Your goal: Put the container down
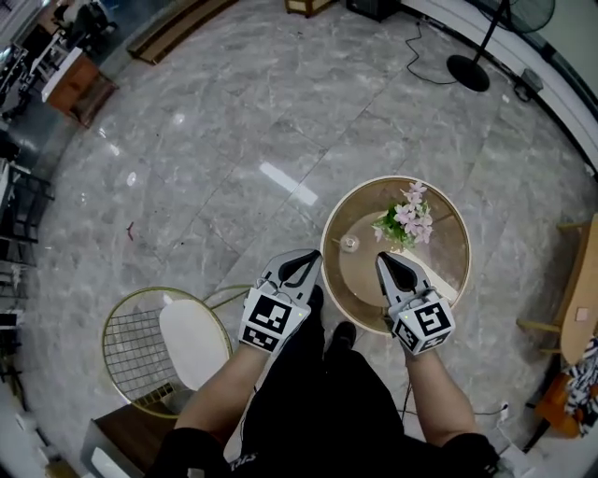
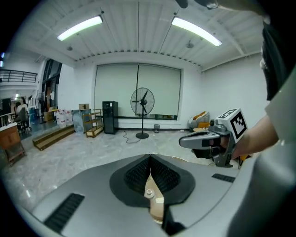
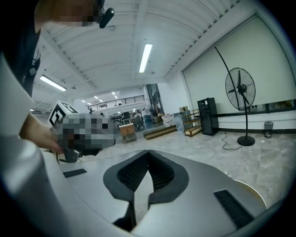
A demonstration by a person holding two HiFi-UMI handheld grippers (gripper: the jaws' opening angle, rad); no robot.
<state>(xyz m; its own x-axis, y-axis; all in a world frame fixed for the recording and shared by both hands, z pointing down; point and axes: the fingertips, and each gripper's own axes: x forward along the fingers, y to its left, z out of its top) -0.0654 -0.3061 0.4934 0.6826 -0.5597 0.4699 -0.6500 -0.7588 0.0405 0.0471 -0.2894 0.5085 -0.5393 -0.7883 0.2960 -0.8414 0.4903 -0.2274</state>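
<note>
L tool (image 1: 305, 261), R tool (image 1: 384, 260): both closed

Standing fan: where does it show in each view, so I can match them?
Head view: standing fan, top right, its round base on the floor.
Left gripper view: middle of the picture.
Right gripper view: right side.
Shared landmark: the black cabinet beside it, at the head view's top edge.

**Open floor, busy table**

The marble floor (image 1: 234, 140) lies open ahead. On the round table (image 1: 453, 245) a flower bunch (image 1: 407, 218) fills the middle and a small jar (image 1: 349, 244) stands left of it; the table's right side is free. A wire chair (image 1: 140, 353) blocks the near left.
</note>
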